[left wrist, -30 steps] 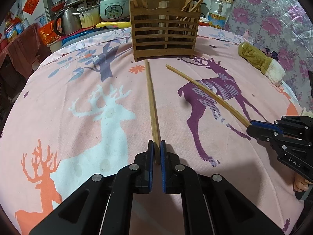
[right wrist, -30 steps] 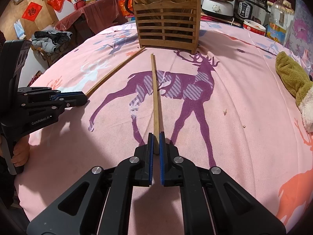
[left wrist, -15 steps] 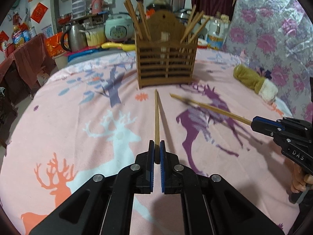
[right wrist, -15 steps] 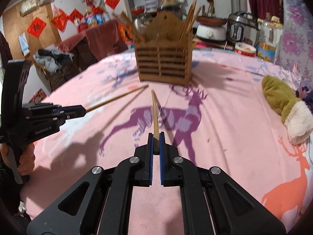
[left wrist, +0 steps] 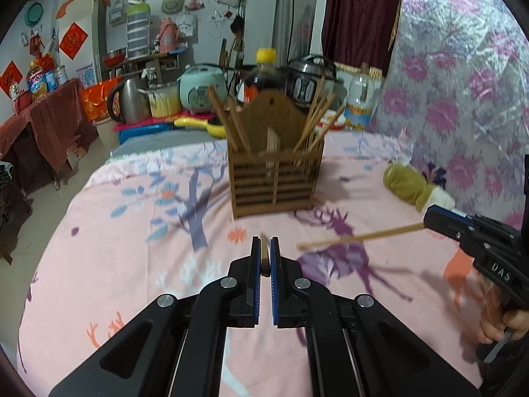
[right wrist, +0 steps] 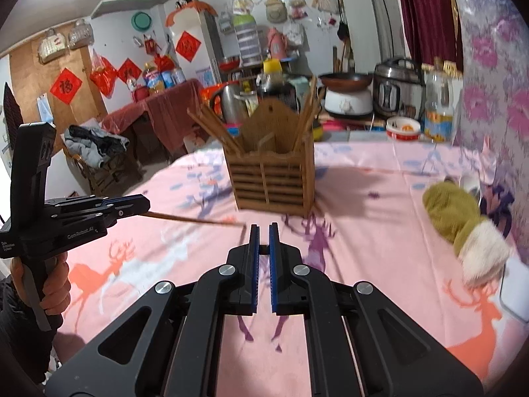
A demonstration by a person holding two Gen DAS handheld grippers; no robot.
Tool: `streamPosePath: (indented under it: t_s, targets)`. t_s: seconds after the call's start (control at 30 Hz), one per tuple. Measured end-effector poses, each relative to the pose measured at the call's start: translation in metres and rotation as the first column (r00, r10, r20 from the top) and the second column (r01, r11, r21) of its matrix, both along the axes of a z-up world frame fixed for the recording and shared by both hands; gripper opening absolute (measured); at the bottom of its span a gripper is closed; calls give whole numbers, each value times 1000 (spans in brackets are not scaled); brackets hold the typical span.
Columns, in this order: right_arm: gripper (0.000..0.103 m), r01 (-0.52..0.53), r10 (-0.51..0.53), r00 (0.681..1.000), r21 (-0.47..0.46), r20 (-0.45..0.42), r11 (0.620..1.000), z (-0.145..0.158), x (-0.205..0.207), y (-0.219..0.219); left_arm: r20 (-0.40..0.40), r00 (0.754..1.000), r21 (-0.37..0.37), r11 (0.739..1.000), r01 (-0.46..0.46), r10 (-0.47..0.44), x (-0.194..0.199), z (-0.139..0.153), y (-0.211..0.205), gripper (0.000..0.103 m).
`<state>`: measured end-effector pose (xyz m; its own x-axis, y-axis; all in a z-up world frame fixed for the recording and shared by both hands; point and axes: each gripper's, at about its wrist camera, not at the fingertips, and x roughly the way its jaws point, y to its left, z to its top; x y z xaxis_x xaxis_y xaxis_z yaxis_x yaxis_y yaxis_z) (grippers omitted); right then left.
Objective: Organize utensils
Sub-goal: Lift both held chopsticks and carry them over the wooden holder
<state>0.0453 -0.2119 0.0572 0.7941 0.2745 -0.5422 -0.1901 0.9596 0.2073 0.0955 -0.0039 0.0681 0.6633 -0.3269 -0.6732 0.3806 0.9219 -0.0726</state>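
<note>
Over a pink deer-print table [left wrist: 109, 264], 2 hand-held grippers each pinch 1 wooden chopstick, both lifted clear of the cloth. From the left wrist view, the left hand-held gripper [left wrist: 265, 258] has its blue pads pressed together on a chopstick [left wrist: 264, 254] seen almost end-on, a blurred stub between the tips. At 3 o'clock in that view, the right hand-held gripper [left wrist: 429, 218] clamps the end of the second chopstick [left wrist: 360, 237], whose full length stretches toward 9 o'clock. The right wrist view reverses this: the right hand-held gripper [right wrist: 263, 248] hides its own chopstick almost entirely, while the left hand-held gripper [right wrist: 143, 203] at 9 o'clock shows its chopstick [right wrist: 195, 220] side-on, tip near the frame's centre. A wooden slatted holder [left wrist: 276, 182] stands at 12 o'clock, with 2 compartments of upright chopsticks, too blurred to count. 1 olive-and-white mitten [right wrist: 463, 225] lies at 3 o'clock.
</note>
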Motion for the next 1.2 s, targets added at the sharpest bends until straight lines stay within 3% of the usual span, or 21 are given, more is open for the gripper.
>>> streamPosePath:
  t_s: [0.27, 0.77, 1.2]
  targets:
    - [6, -8, 8, 999, 0, 54, 1000, 25, 6, 7, 30, 999, -34, 999, 35, -34, 4, 32, -13, 6]
    - [6, -2, 1, 1000, 35, 28, 999, 16, 22, 3, 15, 999, -20, 999, 37, -37, 25, 31, -25, 6]
    - [6, 45, -42, 983, -14, 177, 999, 80, 31, 8, 164, 986, -15, 999, 37, -34, 41, 114, -46, 6]
